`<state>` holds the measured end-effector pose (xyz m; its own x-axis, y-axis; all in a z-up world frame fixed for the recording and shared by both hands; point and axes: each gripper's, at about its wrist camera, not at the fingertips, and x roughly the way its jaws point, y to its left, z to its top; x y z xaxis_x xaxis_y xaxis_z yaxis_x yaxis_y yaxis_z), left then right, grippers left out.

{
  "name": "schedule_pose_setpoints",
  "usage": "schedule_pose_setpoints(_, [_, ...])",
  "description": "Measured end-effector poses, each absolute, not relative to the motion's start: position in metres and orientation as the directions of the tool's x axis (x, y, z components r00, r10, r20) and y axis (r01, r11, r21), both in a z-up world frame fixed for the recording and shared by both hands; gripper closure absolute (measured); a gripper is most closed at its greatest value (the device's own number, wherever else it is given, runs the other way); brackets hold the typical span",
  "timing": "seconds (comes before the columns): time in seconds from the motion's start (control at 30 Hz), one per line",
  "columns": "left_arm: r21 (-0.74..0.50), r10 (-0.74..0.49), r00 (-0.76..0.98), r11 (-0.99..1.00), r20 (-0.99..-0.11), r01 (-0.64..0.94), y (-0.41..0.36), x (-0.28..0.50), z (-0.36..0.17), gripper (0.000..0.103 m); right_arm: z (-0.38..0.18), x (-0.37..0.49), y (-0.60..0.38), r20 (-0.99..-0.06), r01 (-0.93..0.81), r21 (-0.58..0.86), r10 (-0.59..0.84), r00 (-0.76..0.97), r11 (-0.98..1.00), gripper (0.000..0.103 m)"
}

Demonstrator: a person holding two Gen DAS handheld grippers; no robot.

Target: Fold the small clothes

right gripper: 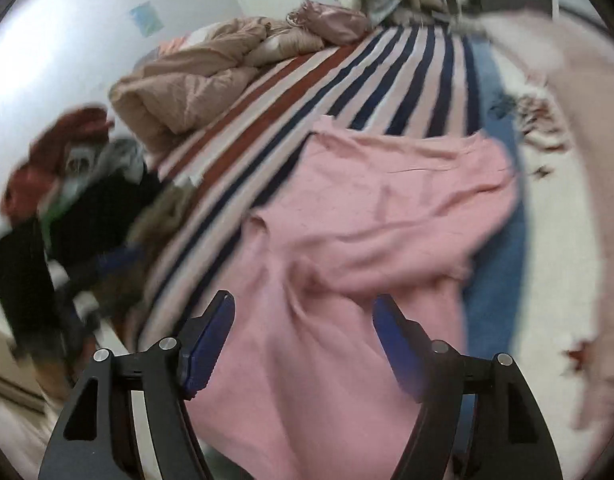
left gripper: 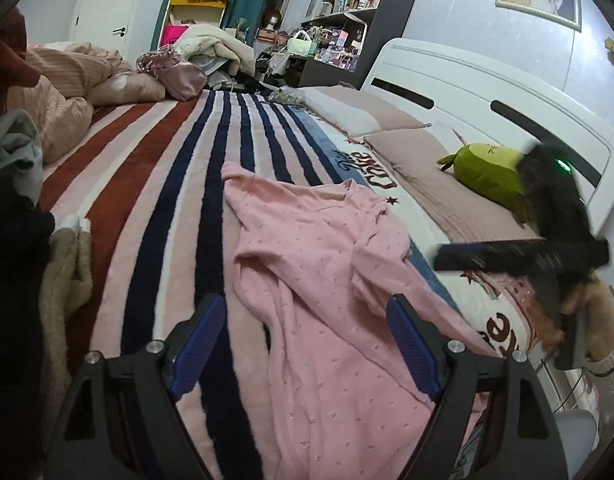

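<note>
A pink long-sleeved top (left gripper: 319,264) lies spread and rumpled on the striped blanket (left gripper: 175,168) of a bed. It also shows in the right wrist view (right gripper: 371,216), blurred. My left gripper (left gripper: 307,328) is open and empty, hovering just above the top's lower part. My right gripper (right gripper: 303,332) is open and empty over the top's near part. In the left wrist view the right gripper (left gripper: 519,256) appears as a blurred dark shape in a hand at the right, over the blanket edge.
A pile of unfolded clothes (left gripper: 23,184) sits at the left bed edge, also in the right wrist view (right gripper: 79,184). A bunched beige duvet (left gripper: 67,80) lies at the far left. Pillows (left gripper: 439,172), a green plush toy (left gripper: 487,172) and a white headboard (left gripper: 487,96) are at the right.
</note>
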<state>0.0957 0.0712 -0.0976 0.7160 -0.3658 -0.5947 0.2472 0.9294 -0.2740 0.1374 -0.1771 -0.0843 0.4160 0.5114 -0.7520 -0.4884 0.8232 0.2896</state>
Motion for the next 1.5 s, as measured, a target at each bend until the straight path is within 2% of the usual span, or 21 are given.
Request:
schedule_pose_setpoints(0.2, [-0.274,-0.386,0.713,0.922,-0.586,0.274,0.057,0.094,-0.093,0.023,-0.113,0.1,-0.222,-0.796,-0.498,0.241,0.463,0.389,0.833,0.035])
schedule_pose_setpoints(0.43, [-0.255,-0.388,0.705,0.922,-0.594,0.292,0.044,0.09,-0.09,0.023,-0.146,0.066,-0.206,-0.82,-0.585,0.167,0.441,0.364,0.794,0.035])
schedule_pose_setpoints(0.5, [-0.252,-0.388,0.703,0.922,-0.596,0.295,0.042,0.089,-0.09,0.023,-0.148,0.066,-0.201,-0.824,-0.577,0.13,0.412,0.389,0.806,0.047])
schedule_pose_setpoints(0.53, [-0.25,-0.386,0.704,0.922,-0.596,0.295,0.042,0.088,-0.09,0.023,-0.147,0.067,-0.202,-0.823,-0.562,0.113,0.394,0.409,0.82,0.069])
schedule_pose_setpoints(0.57, [-0.248,-0.386,0.703,0.923,-0.597,0.295,0.042,0.088,-0.09,0.023,-0.146,0.071,-0.203,-0.824,-0.542,0.113,0.383,0.417,0.833,0.082])
schedule_pose_setpoints(0.6, [-0.248,-0.386,0.704,0.923,-0.596,0.295,0.042,0.088,-0.09,0.023,-0.143,0.074,-0.206,-0.819,-0.521,0.128,0.386,0.425,0.844,0.086])
schedule_pose_setpoints(0.63, [-0.247,-0.385,0.704,0.923,-0.597,0.296,0.042,0.088,-0.091,0.023,-0.138,0.075,-0.209,-0.806,-0.515,0.135,0.396,0.44,0.847,0.095])
schedule_pose_setpoints(0.73, [-0.249,-0.386,0.705,0.923,-0.596,0.295,0.043,0.087,-0.091,0.023,-0.126,0.076,-0.207,-0.788,-0.529,0.101,0.392,0.474,0.843,0.096])
schedule_pose_setpoints(0.83, [-0.254,-0.387,0.705,0.922,-0.594,0.292,0.045,0.088,-0.092,0.023,-0.118,0.081,-0.207,-0.782,-0.534,0.174,0.445,0.436,0.828,0.096])
schedule_pose_setpoints(0.93, [-0.261,-0.39,0.704,0.921,-0.593,0.289,0.05,0.088,-0.093,0.023,-0.123,0.087,-0.205,-0.809,-0.514,0.247,0.466,0.357,0.822,0.088])
schedule_pose_setpoints(1.03, [-0.264,-0.388,0.705,0.921,-0.594,0.285,0.053,0.088,-0.095,0.023,-0.126,0.088,-0.203,-0.818,-0.508,0.245,0.457,0.348,0.826,0.065])
schedule_pose_setpoints(1.07, [-0.267,-0.388,0.705,0.921,-0.593,0.282,0.055,0.088,-0.095,0.023,-0.125,0.087,-0.202,-0.819,-0.513,0.223,0.445,0.363,0.829,0.062])
schedule_pose_setpoints(1.2, [-0.275,-0.388,0.706,0.921,-0.592,0.276,0.059,0.09,-0.095,0.023,-0.124,0.091,-0.191,-0.822,-0.513,0.163,0.403,0.402,0.843,0.062])
schedule_pose_setpoints(1.3, [-0.274,-0.39,0.707,0.92,-0.589,0.279,0.058,0.089,-0.094,0.023,-0.119,0.097,-0.195,-0.801,-0.495,0.178,0.418,0.429,0.85,0.072])
schedule_pose_setpoints(1.33, [-0.273,-0.391,0.707,0.92,-0.589,0.281,0.058,0.089,-0.094,0.023,-0.117,0.099,-0.197,-0.795,-0.49,0.193,0.428,0.43,0.85,0.088])
schedule_pose_setpoints(1.37, [-0.272,-0.39,0.707,0.92,-0.589,0.281,0.058,0.089,-0.094,0.023,-0.116,0.101,-0.198,-0.794,-0.486,0.197,0.429,0.431,0.852,0.096])
schedule_pose_setpoints(1.5, [-0.273,-0.391,0.709,0.92,-0.587,0.282,0.058,0.089,-0.093,0.023,-0.111,0.106,-0.198,-0.797,-0.49,0.208,0.437,0.417,0.847,0.098])
